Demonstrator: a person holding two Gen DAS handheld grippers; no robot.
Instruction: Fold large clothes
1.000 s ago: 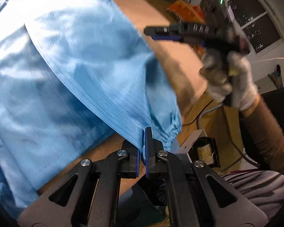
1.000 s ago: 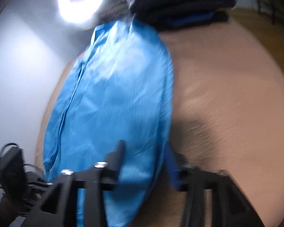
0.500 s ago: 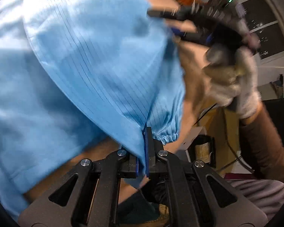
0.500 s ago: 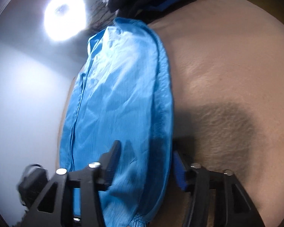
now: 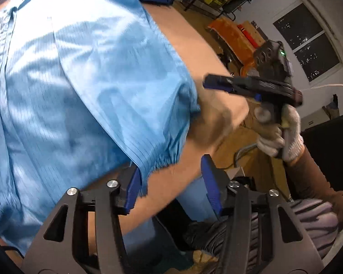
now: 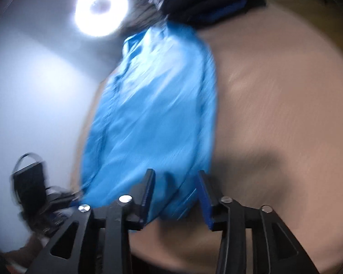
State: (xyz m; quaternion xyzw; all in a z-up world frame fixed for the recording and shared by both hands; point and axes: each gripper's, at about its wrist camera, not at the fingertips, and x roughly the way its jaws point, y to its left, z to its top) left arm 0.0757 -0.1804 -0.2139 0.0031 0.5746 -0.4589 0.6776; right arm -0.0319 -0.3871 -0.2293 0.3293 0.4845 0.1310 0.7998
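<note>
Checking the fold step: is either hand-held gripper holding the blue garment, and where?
Neither. The left hand-held gripper has just opened beside the blue garment's elastic cuff; the right straddles cloth unpinched.

Both wrist views close over garment (image 5: 84,86)

No lettering, label, brand or number can be read anywhere in either wrist view.

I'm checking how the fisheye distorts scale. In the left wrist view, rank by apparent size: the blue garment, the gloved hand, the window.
1. blue garment, by far the largest.
2. and 3. window and gloved hand look similar, and the hand is much nearer, so I won't rank them.
</note>
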